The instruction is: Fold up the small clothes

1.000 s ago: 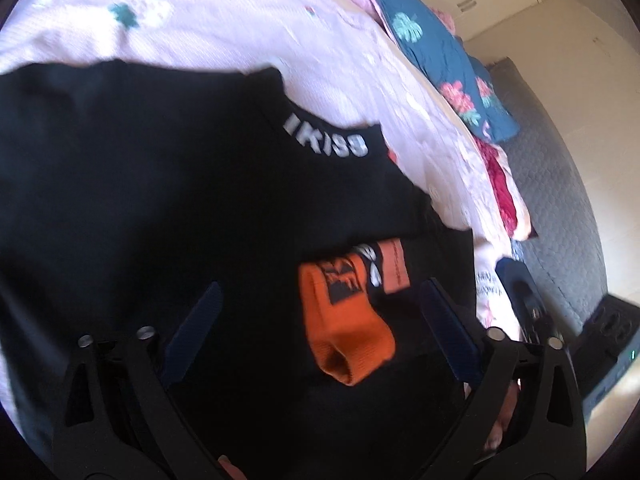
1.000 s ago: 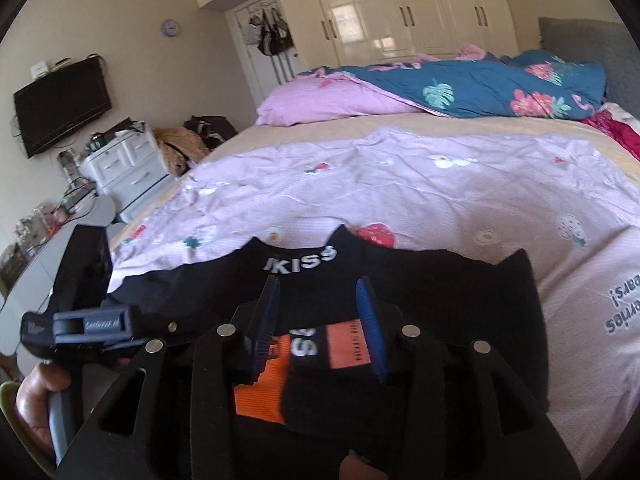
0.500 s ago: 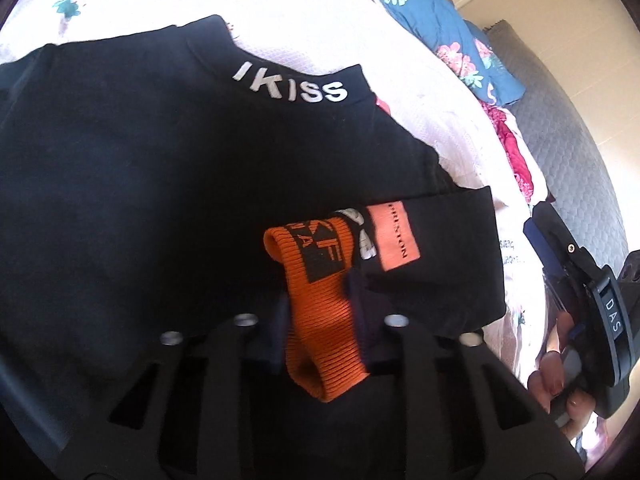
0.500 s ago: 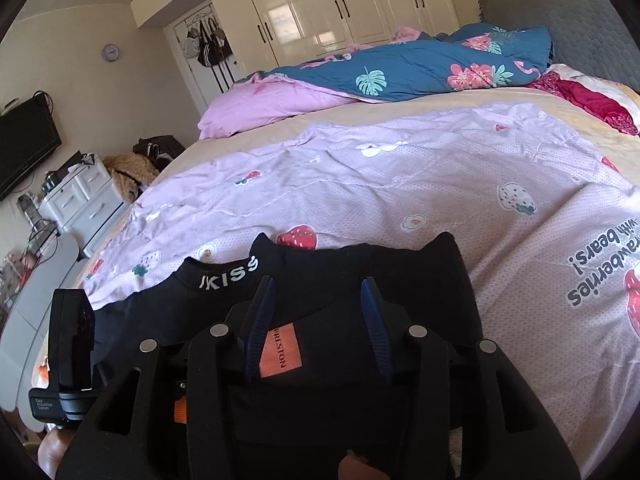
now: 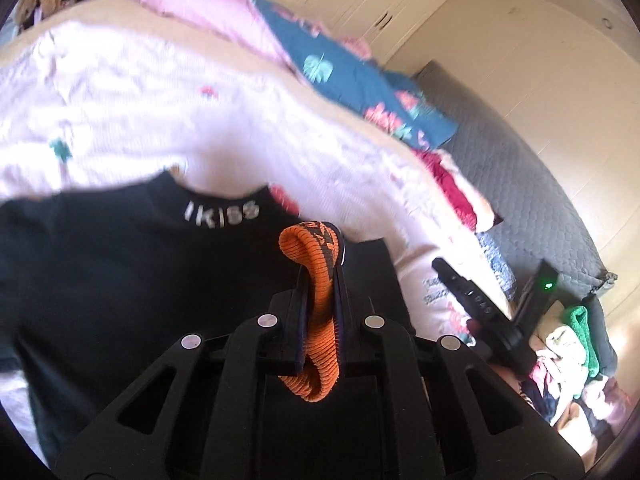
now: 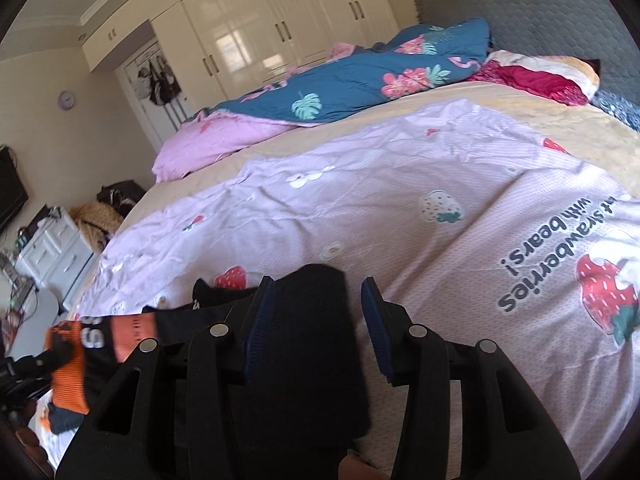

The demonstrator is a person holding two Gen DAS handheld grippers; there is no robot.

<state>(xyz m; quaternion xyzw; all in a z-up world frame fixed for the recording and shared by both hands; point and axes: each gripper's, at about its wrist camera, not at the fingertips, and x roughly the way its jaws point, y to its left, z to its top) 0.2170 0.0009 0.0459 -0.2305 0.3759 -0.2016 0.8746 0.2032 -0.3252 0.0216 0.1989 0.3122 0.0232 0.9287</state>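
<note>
Both left fingers pinch the orange cuff (right fingers parted, empty).

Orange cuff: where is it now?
Left wrist view, centre: the orange cuff is pinched in the left claw, above the black top on the bed.

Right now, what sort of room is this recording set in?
A home bedroom, almost certainly: a made bed with a strawberry-print cover, a rumpled floral duvet near its head, and glossy built-in wardrobes along the far wall.
</note>
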